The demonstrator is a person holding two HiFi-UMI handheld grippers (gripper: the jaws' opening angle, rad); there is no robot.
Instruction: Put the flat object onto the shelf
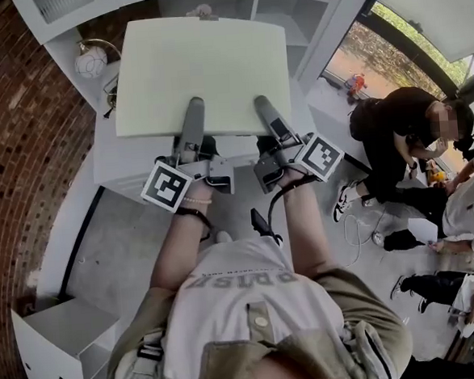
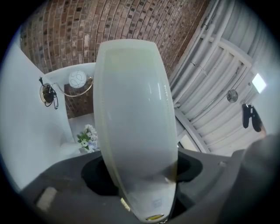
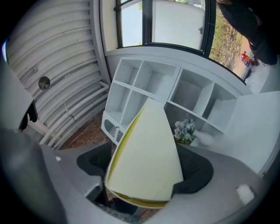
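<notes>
One smooth cream board (image 1: 205,73), flat, with rounded corners

1. The flat object (image 1: 205,73) is pale cream, with a yellow-green edge.
2. The shelf (image 3: 144,83) is white.
3. The brick wall (image 1: 15,135) is red-brown.
4. The left tool (image 1: 193,115) and right tool (image 1: 265,110) are grey, each bearing black-and-white square markers.

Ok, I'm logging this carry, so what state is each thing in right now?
Cream flat board: lifted, gripped at its near edge.
Left gripper: shut on the board.
Right gripper: shut on the board.
White shelf: most compartments bare.
Flower bunch: standing in a shelf compartment.
</notes>
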